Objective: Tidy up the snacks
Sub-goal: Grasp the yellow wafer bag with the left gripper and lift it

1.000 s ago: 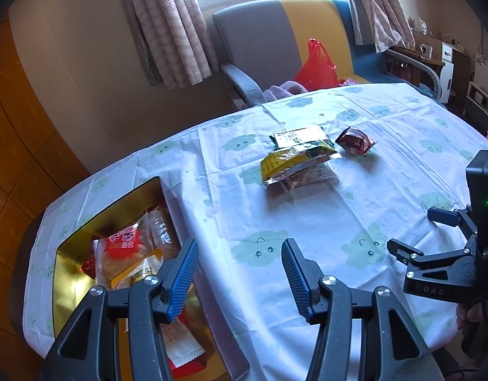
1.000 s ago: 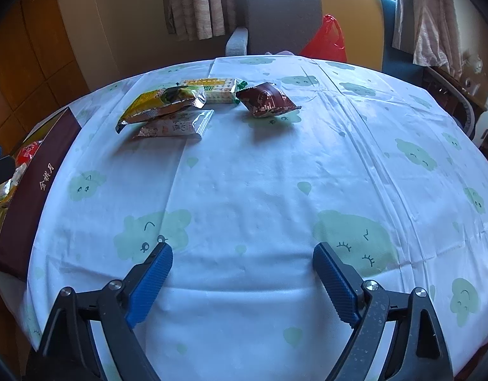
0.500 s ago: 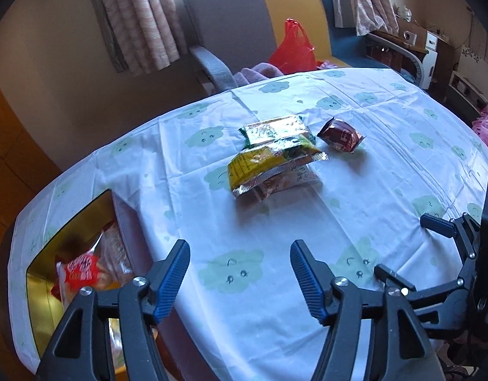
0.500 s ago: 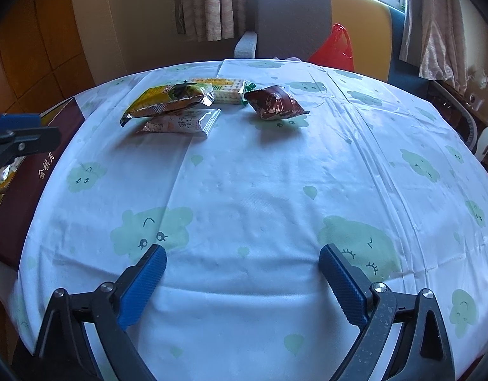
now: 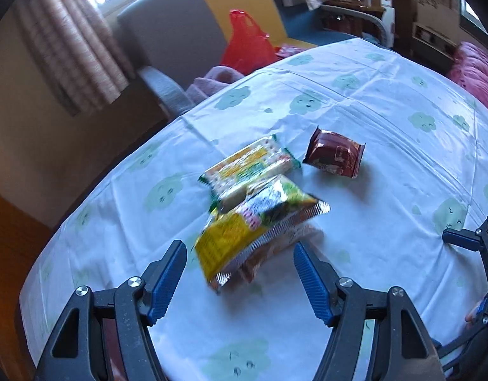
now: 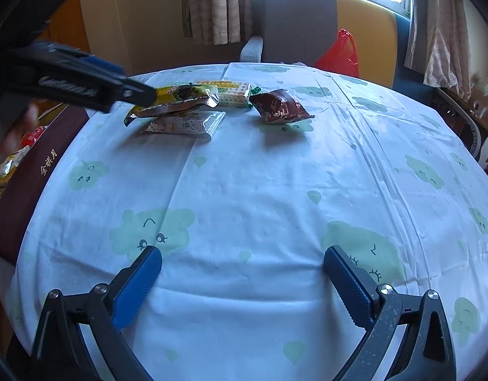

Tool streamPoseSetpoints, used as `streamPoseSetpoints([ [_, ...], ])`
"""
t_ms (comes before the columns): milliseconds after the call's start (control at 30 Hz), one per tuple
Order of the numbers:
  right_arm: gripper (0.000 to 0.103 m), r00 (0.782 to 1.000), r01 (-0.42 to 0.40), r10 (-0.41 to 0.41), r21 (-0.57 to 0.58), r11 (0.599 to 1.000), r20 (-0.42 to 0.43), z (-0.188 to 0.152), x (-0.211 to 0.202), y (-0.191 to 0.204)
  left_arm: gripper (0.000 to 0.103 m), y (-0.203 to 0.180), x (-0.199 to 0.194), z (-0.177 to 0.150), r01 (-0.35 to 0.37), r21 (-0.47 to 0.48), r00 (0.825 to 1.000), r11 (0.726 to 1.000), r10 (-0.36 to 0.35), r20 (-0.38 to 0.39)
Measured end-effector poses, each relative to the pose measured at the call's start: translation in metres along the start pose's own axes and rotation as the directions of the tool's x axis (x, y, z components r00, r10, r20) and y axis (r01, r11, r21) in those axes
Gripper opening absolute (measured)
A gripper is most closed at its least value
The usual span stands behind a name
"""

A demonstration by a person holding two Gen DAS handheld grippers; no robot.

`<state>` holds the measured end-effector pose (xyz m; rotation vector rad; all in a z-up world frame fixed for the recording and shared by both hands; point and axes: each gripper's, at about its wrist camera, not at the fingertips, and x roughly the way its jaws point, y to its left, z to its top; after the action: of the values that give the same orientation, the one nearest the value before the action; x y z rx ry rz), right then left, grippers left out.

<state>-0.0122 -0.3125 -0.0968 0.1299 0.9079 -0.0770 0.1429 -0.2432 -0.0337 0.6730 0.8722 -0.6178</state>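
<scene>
Opening left gripper (image 5: 239, 260) over yellow packet (image 5: 256, 228)

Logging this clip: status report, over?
Left gripper opening, empty, nearing yellow packet. Right gripper opening, empty, over tablecloth. Four packets loose; box at left. Nothing blocking.

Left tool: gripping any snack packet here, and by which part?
Nothing held. The left tool is opening over the yellow snack packet without touching it.
</scene>
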Motion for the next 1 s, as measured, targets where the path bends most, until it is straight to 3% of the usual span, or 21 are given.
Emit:
streamPoseSetpoints([
  [233, 0.103, 1.000, -0.008, 0.008, -0.009, 1.000, 0.009, 0.000, 0.001, -0.001, 0.071, -0.003, 0.035, 0.018, 0.095, 0.030, 0.995, 0.995, -0.094, -0.031],
  [267, 0.103, 1.000, -0.006, 0.006, -0.011, 1.000, 0.007, 0.000, 0.000, -0.001, 0.059, -0.003, 0.038, 0.018, 0.101, 0.023, 0.994, 0.995, -0.100, -0.034],
  [300, 0.103, 1.000, -0.007, 0.007, -0.010, 1.000, 0.010, -0.001, 0.001, -0.001, 0.038, -0.004, 0.039, 0.018, 0.092, 0.018, 0.995, 0.996, -0.092, -0.033],
  [400, 0.103, 1.000, -0.008, 0.008, -0.009, 1.000, 0.018, -0.001, 0.001, -0.001, 0.023, 0.000, 0.032, 0.013, 0.108, -0.058, 0.994, 0.992, -0.109, -0.007],
  [600, 0.103, 1.000, -0.008, 0.008, -0.009, 1.000, 0.027, -0.002, 0.001, -0.001, 0.020, -0.010, 0.010, -0.012, 0.132, -0.149, 0.991, 0.980, -0.133, 0.001],
  [1000, 0.103, 0.999, -0.010, 0.011, -0.017, 1.000, 0.038, -0.003, 0.000, 0.000, 0.020, -0.045, -0.042, -0.080, 0.025, -0.239, 1.000, 0.971, -0.027, -0.005],
])
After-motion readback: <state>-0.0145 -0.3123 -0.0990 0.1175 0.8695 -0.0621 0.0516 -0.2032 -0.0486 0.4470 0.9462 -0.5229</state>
